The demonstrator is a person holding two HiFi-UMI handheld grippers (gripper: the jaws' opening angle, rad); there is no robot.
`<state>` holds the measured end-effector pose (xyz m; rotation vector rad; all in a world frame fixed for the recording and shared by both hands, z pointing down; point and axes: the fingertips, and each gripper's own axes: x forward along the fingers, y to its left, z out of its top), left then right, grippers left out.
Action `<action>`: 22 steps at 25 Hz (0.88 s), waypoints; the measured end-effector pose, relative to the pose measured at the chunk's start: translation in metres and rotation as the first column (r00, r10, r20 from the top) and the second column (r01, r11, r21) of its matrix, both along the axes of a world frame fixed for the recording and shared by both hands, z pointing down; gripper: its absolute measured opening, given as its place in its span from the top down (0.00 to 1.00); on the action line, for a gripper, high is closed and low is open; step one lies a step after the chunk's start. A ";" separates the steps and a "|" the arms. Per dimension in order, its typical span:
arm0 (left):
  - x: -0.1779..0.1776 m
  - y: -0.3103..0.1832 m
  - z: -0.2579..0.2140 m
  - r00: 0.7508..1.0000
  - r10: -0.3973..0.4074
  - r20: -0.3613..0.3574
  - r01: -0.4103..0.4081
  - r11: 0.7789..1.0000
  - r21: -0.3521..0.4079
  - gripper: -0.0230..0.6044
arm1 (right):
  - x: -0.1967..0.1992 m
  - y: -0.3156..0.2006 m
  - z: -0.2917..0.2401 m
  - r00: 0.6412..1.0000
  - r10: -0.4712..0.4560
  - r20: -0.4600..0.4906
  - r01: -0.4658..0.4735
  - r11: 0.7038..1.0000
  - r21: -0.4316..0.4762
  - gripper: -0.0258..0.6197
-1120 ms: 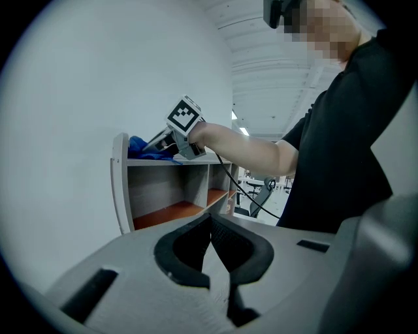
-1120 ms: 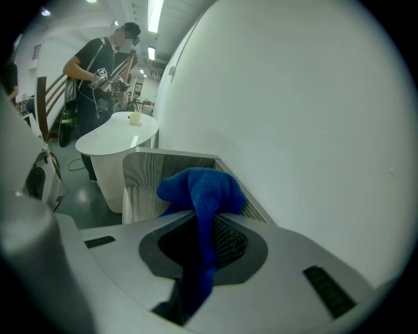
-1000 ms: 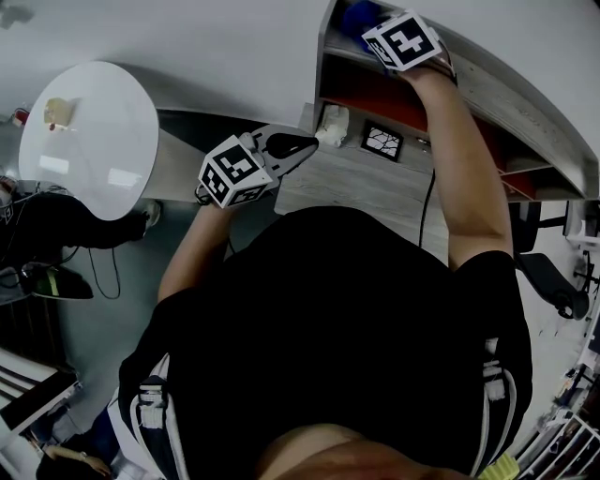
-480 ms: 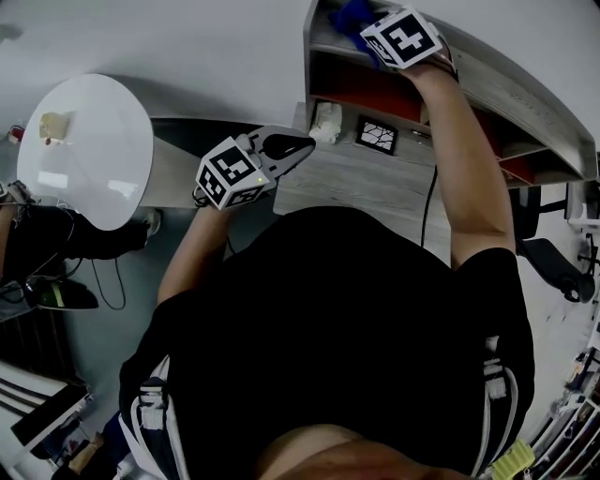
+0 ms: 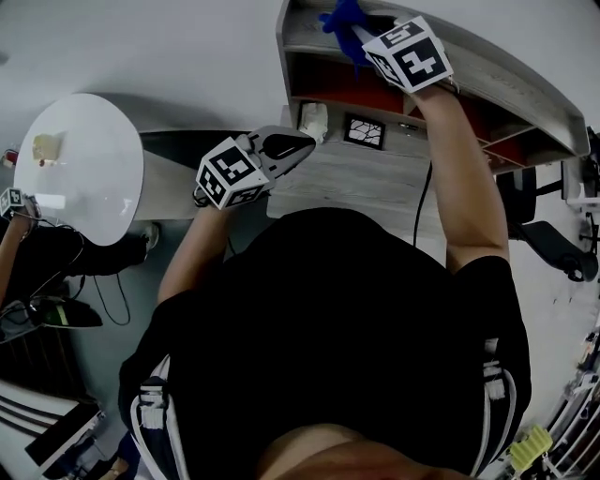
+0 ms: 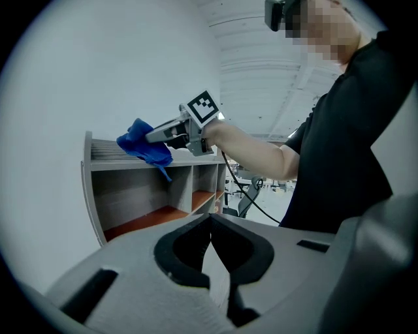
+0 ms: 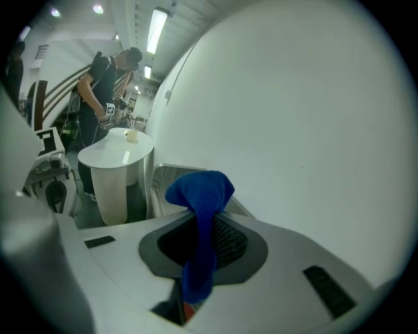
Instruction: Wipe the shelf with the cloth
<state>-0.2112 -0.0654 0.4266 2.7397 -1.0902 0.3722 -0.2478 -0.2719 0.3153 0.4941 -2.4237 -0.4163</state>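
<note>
A blue cloth [image 5: 345,21] lies bunched on the top board of the grey shelf unit [image 5: 506,84], near its left end. My right gripper [image 5: 364,36] is raised to that board and is shut on the cloth. In the right gripper view the cloth [image 7: 201,196] hangs down between the jaws of the right gripper [image 7: 202,225], over the shelf top [image 7: 163,177]. The left gripper view shows the cloth [image 6: 144,145] on the shelf [image 6: 124,164]. My left gripper [image 5: 305,145] [image 6: 210,225] hovers lower, over the desk, shut and holding nothing.
The shelf stands on a grey desk [image 5: 375,187] with a small dark framed item [image 5: 364,132] and a white crumpled object [image 5: 312,120] beneath it. A round white table [image 5: 80,164] is at the left, with another person [image 7: 108,78] beside it. An office chair [image 5: 553,253] is at the right.
The head view has shifted, so the shelf sits further left. My right gripper with the cloth has slid a little away from the shelf's left end. The left gripper has stayed still.
</note>
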 end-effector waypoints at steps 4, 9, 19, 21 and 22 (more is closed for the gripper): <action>0.010 -0.006 -0.006 1.000 0.013 -0.024 -0.013 1.000 0.006 0.94 | 0.022 0.008 -0.006 0.999 0.013 0.047 -0.012 1.000 -0.022 0.88; 0.024 -0.017 -0.009 0.998 0.031 -0.049 -0.031 1.000 0.007 0.94 | 0.050 0.018 -0.007 0.997 0.037 0.074 -0.037 0.999 -0.002 0.88; 0.053 -0.039 -0.024 0.994 0.101 -0.041 -0.099 0.994 0.043 0.94 | 0.127 0.029 -0.015 0.971 0.108 0.211 -0.108 0.994 -0.011 0.88; 0.052 -0.046 -0.026 0.994 0.100 -0.038 -0.098 0.994 0.050 0.94 | 0.144 0.027 -0.017 0.961 0.128 0.245 -0.130 0.991 -0.006 0.88; 0.051 -0.050 -0.028 0.995 0.096 -0.037 -0.094 0.994 0.054 0.94 | 0.152 0.027 -0.018 0.956 0.139 0.257 -0.144 0.990 0.001 0.88</action>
